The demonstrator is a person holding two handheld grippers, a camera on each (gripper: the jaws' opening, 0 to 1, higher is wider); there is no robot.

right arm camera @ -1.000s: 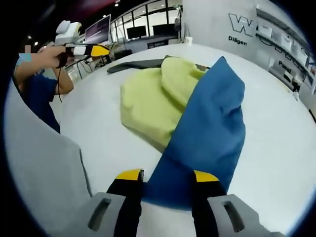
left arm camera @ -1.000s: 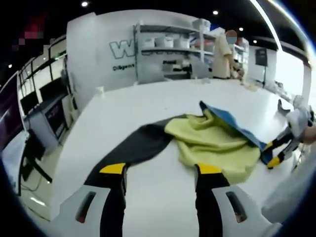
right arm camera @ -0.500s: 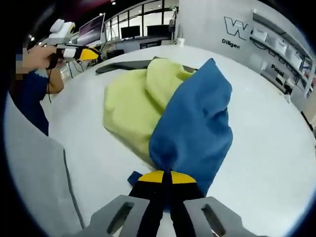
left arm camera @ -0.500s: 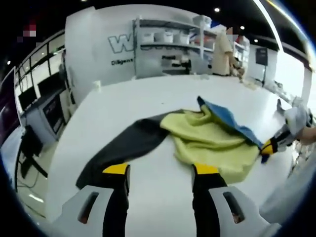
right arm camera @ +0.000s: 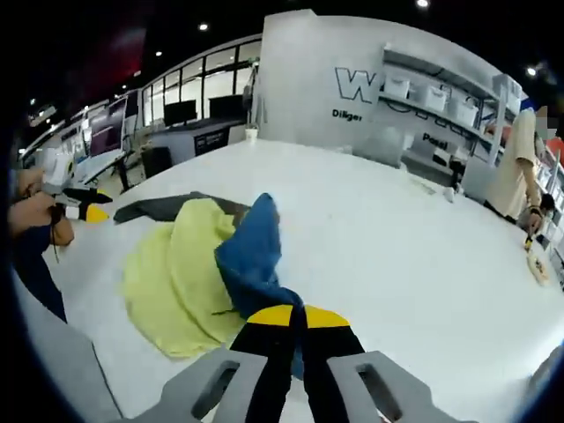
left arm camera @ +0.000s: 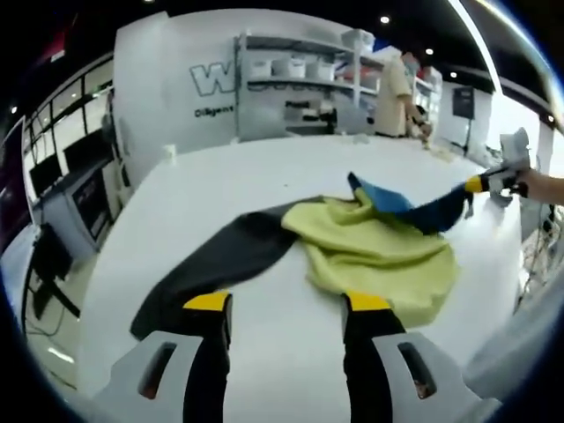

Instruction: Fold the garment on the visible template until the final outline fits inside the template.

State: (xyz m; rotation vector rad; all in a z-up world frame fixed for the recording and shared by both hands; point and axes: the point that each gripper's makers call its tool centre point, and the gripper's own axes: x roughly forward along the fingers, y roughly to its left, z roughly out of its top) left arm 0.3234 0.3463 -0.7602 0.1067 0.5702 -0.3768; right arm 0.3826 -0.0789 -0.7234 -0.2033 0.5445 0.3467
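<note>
The crumpled garment with yellow-green, blue and black panels lies heaped on the white desk, its black part stretched out flat toward the left tongs. The right tongs are clamped together on the blue fabric end, which is drawn up off the heap; in the left gripper view they appear at the far right, held by a hand, with the blue strip taut between them and the pile. The left tongs hang parted above bare desk, holding nothing, just short of the garment.

The risk judged from here: with only one end pinched and nothing pinning the other side, a further pull could drag the whole heap across the desk instead of spreading it, or the thin pinch of cloth could slip free.

The left gripper view shows the full length of the black part and the stretched blue strip. The right gripper view shows the bite on the cloth itself, the left tongs at the far left, and the open desk beyond. No template outline can be made out in either view.
</note>
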